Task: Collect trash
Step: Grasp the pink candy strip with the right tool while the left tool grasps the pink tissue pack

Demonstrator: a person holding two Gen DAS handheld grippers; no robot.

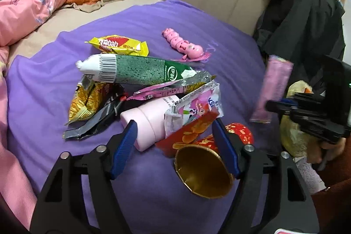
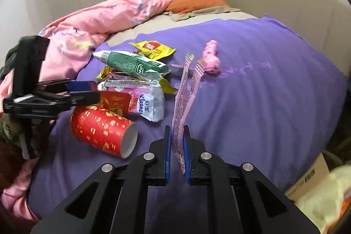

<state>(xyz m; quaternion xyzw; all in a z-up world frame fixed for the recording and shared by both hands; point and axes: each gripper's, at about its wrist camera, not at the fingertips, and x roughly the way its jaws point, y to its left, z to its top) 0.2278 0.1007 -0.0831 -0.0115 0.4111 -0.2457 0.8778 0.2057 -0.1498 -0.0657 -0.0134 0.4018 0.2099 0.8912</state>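
Fingers of the right gripper (image 2: 177, 135) are clenched on the lower end of a long pink foil sachet (image 2: 185, 100), held clear of the purple bedspread (image 2: 263, 84); its long axis runs up and away from the fingers, the crimped top pointing toward the headboard. From the left wrist view the same sachet (image 1: 273, 89) stands nearly upright at the right, tilted slightly to the right at the top.

The left gripper (image 1: 173, 139) hangs with its blue-padded fingers spread wide, grasping nothing, over the near edge of the litter pile. Just below them a red paper cup with gold print (image 1: 204, 170) lies on its side, gold-lined mouth toward the left camera. Beyond it a pink plastic bottle (image 1: 149, 122) lies capped end toward the near left, partly under a crumpled tissue packet (image 1: 197, 106). Farther on, a green and white tube (image 1: 136, 69) lies crosswise, cap to the left, with a yellow snack wrapper (image 1: 118, 46) behind it. A pink segmented plastic toy (image 1: 182, 43) lies apart on the spread, farther right.
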